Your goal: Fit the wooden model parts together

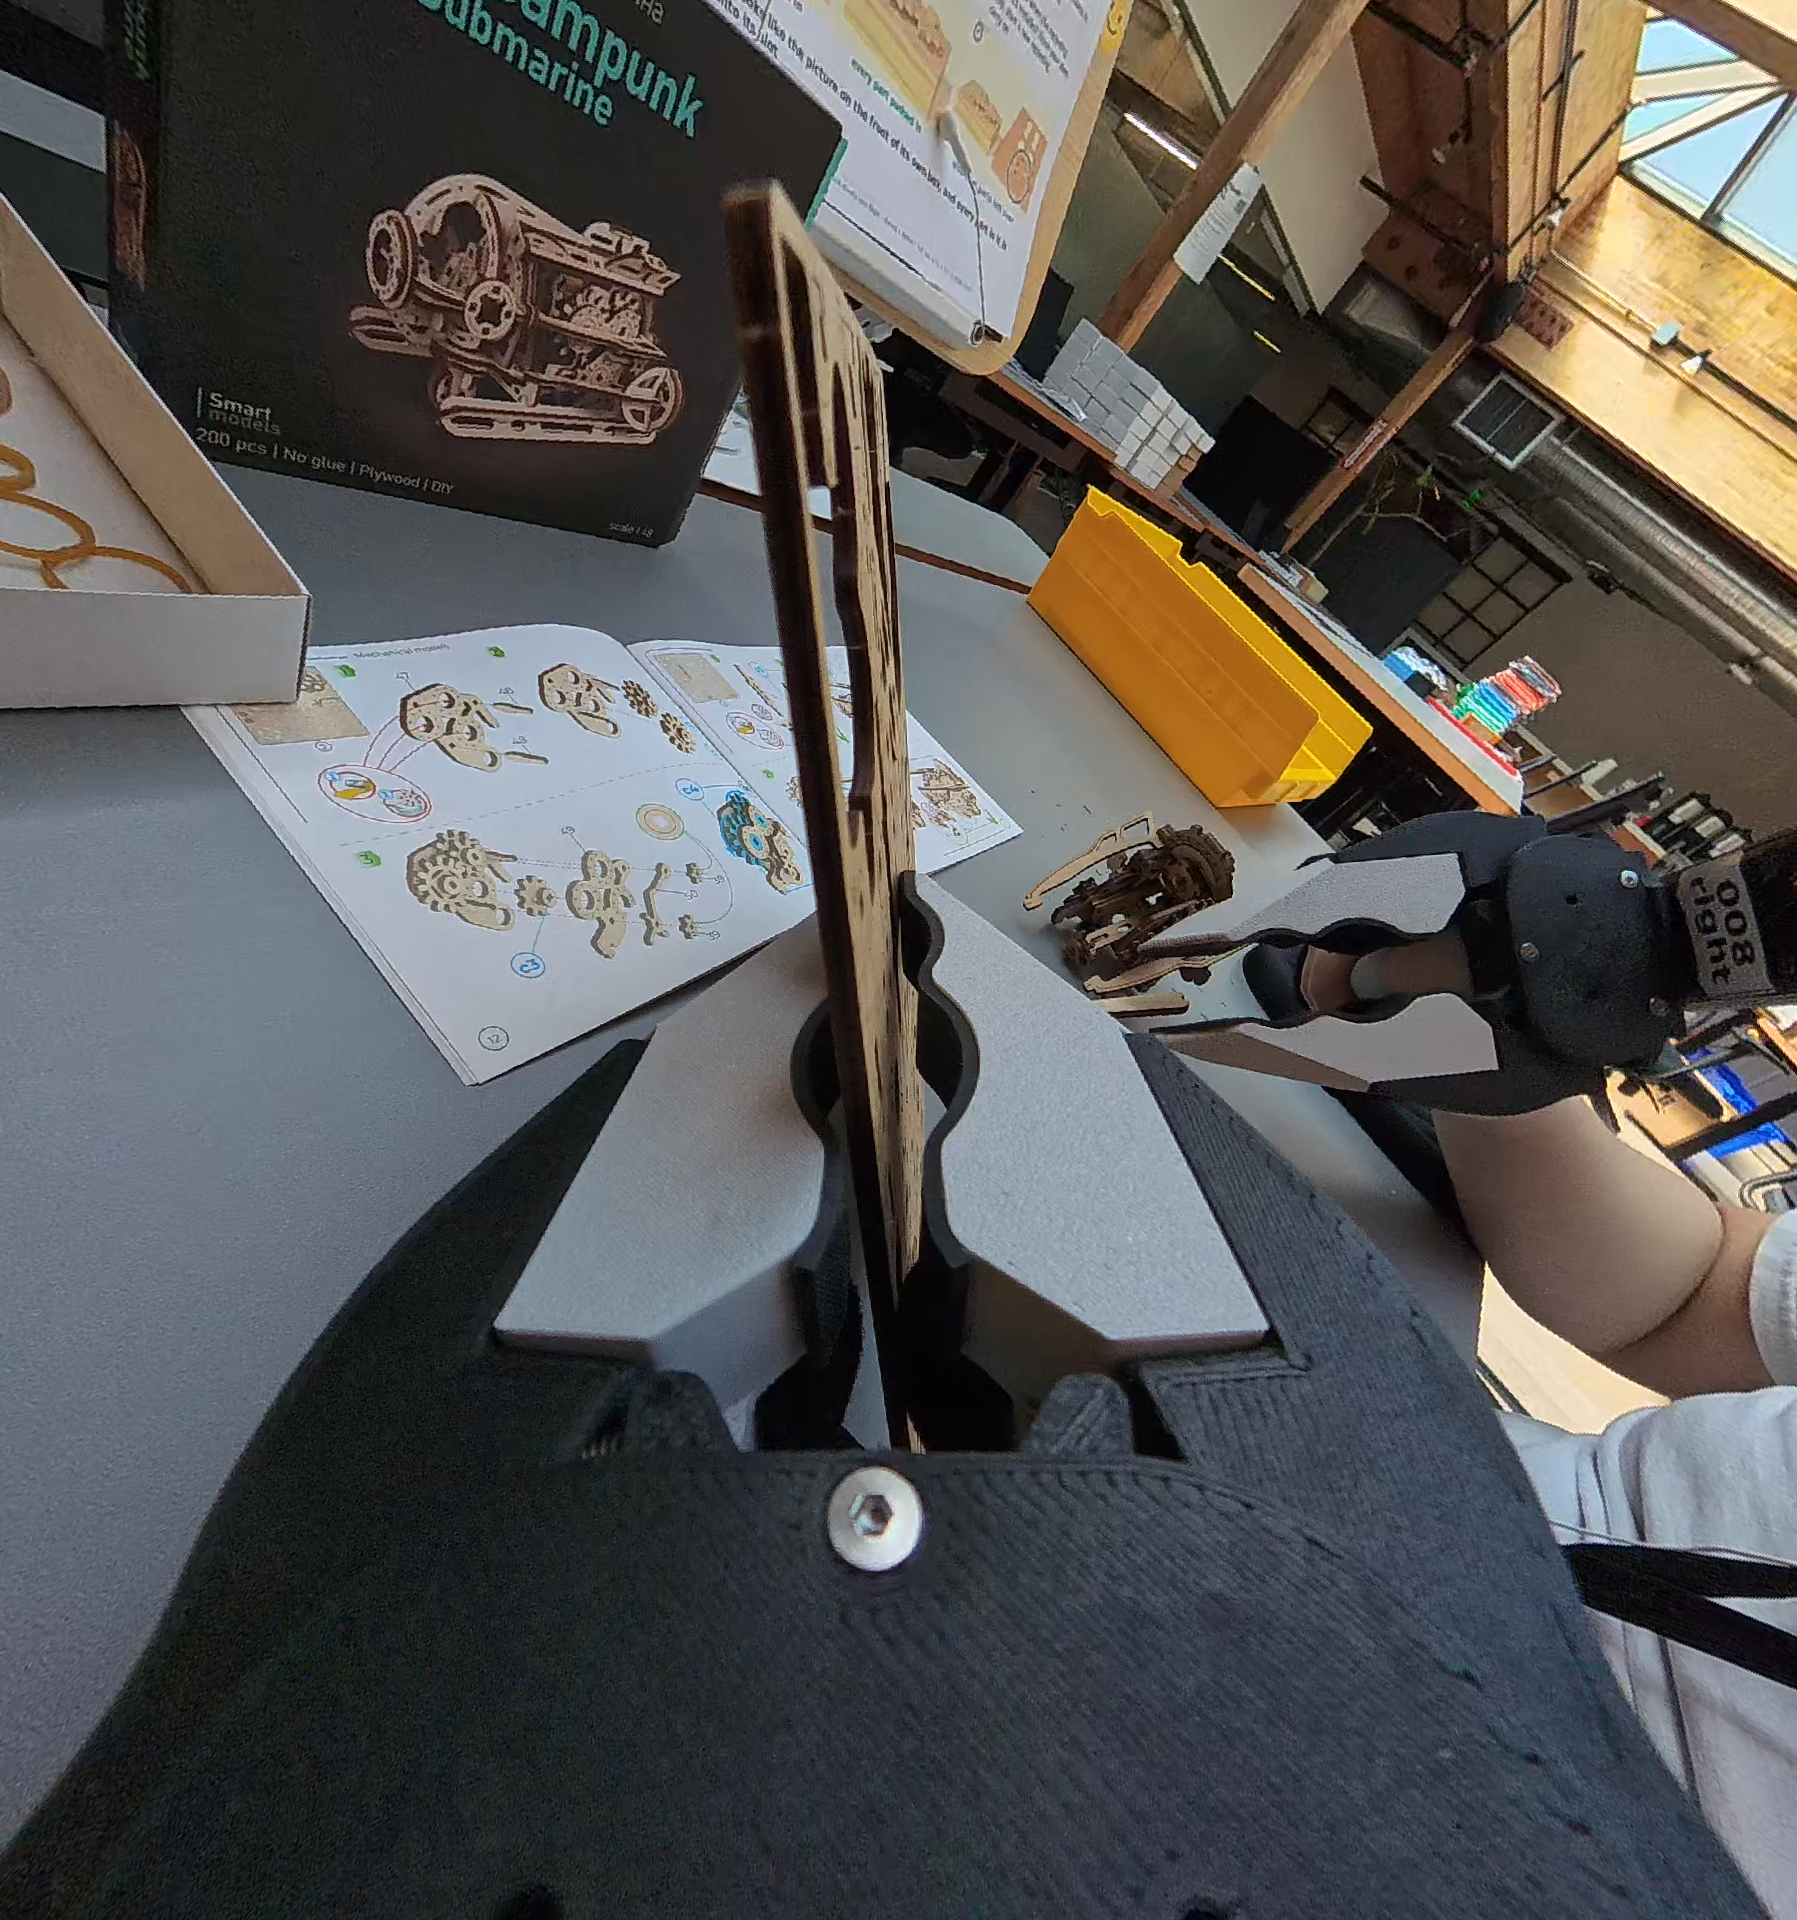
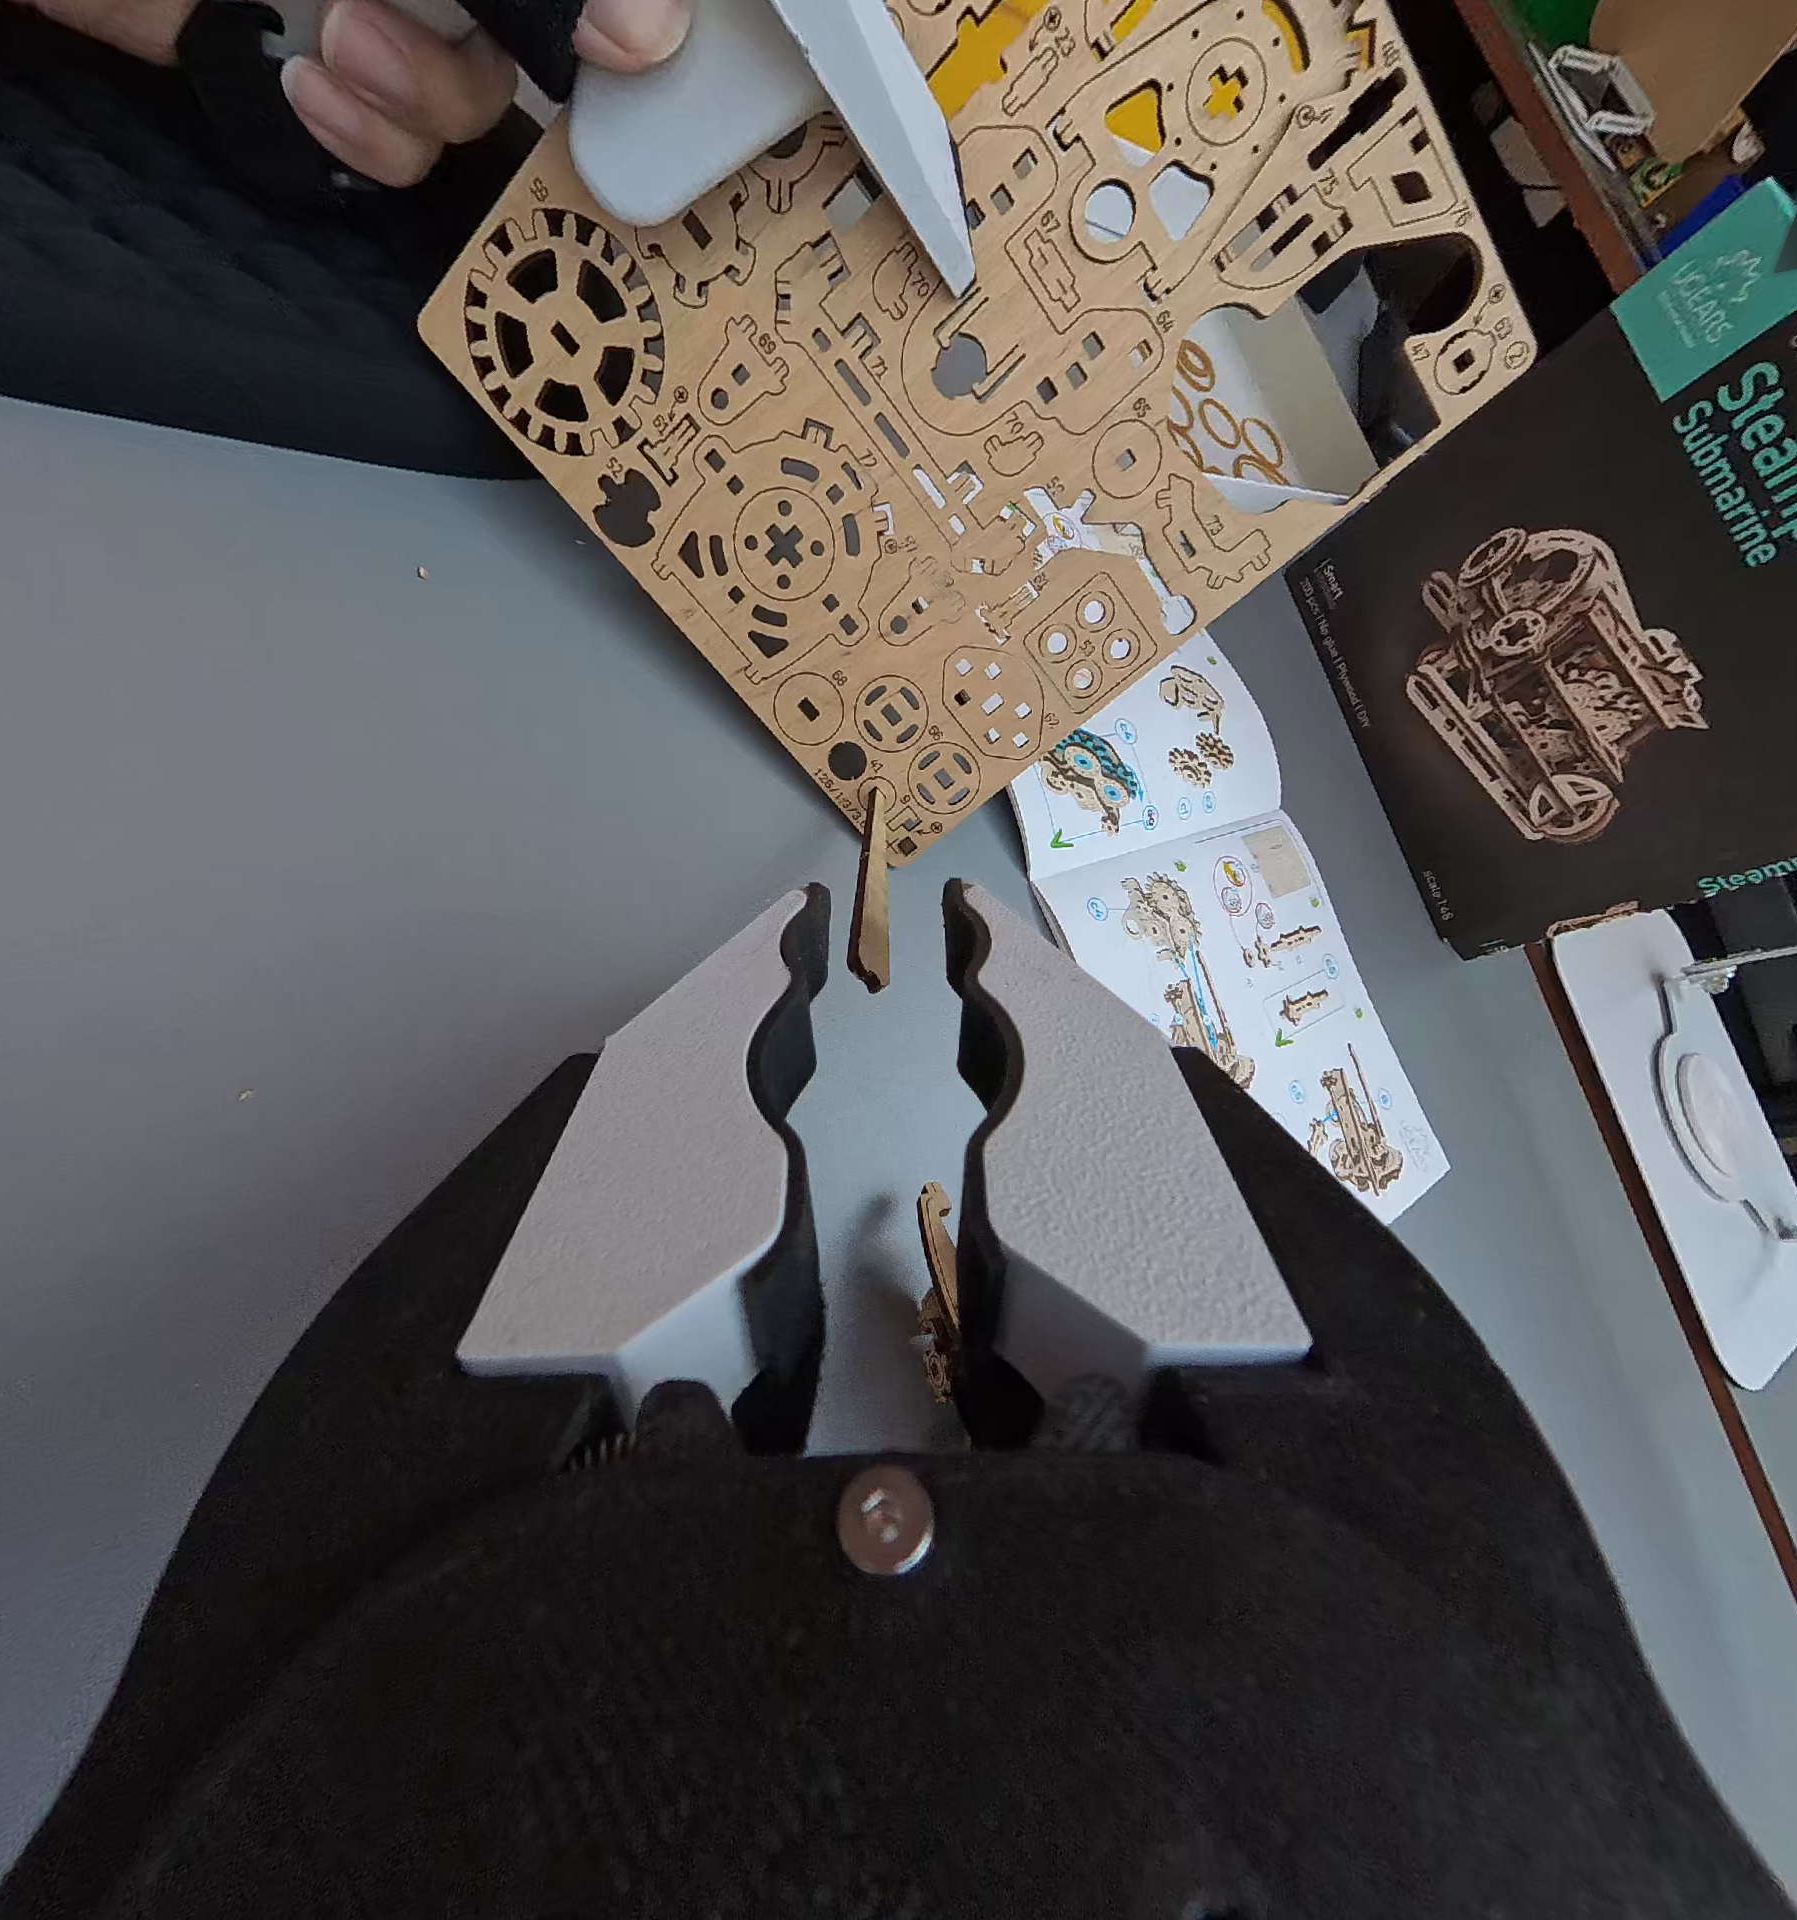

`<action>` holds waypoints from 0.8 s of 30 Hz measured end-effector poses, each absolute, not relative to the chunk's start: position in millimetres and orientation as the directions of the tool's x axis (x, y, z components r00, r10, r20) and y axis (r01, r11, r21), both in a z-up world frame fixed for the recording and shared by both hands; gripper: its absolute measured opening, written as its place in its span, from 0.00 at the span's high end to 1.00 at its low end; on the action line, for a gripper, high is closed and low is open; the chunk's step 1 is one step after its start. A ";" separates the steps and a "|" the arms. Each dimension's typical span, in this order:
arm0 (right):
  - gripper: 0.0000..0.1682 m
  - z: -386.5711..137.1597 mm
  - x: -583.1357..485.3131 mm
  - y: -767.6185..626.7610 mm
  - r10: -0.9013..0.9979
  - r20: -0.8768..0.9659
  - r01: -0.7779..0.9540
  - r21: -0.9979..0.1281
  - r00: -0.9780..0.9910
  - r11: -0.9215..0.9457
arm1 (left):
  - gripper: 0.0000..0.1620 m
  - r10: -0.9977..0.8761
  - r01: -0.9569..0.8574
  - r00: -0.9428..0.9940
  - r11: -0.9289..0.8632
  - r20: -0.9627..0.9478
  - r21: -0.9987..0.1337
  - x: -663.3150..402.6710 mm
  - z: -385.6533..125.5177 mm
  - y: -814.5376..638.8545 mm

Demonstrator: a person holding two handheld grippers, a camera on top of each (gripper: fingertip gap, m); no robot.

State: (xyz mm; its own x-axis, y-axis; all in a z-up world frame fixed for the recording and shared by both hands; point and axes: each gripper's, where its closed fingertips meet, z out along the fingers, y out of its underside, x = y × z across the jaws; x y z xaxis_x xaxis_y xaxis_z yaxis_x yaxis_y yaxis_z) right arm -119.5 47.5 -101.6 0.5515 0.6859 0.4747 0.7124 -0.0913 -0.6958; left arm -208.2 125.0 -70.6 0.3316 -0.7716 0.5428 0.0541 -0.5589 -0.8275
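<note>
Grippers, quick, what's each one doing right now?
Left gripper: shut on the plywood parts sheet.
Right gripper: open, holding nothing; a small wooden piece sits between its fingertips.

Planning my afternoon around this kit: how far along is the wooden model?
Early. Done: one small geared sub-assembly lies on the table, and the plywood sheet has some empty cut-outs. In hand: the left tool clamps that sheet upright, while the open right tool sits at a thin wooden piece by its corner. Left: most parts remain in the sheet.

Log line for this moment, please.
left gripper: shut on plywood parts sheet | right gripper: open, small wooden piece between fingertips | partial assembly: on table
</note>
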 end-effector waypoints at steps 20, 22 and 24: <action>0.98 -112.8 -112.3 48.6 0.673 0.661 0.865 -0.498 0.332 0.063 | 0.99 -0.776 0.044 0.319 -0.560 0.543 -0.827 -207.2 -71.1 123.2; 0.98 -113.3 -111.6 49.9 0.678 0.652 0.863 -0.503 0.340 0.051 | 0.99 -0.777 0.045 0.316 -0.560 0.543 -0.827 -207.2 -70.7 123.2; 0.98 -112.9 -112.8 48.4 0.688 0.639 0.856 -0.515 0.345 0.049 | 0.99 -0.784 0.043 0.304 -0.556 0.541 -0.830 -206.2 -69.7 121.5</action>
State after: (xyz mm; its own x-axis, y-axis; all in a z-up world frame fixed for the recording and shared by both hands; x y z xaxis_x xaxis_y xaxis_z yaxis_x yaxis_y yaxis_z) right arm -112.8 48.4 -112.9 0.3451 0.6879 0.6386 0.8559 0.0485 -0.5148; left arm -206.2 121.5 -69.7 0.3043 -0.7839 0.5412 0.0431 -0.5562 -0.8299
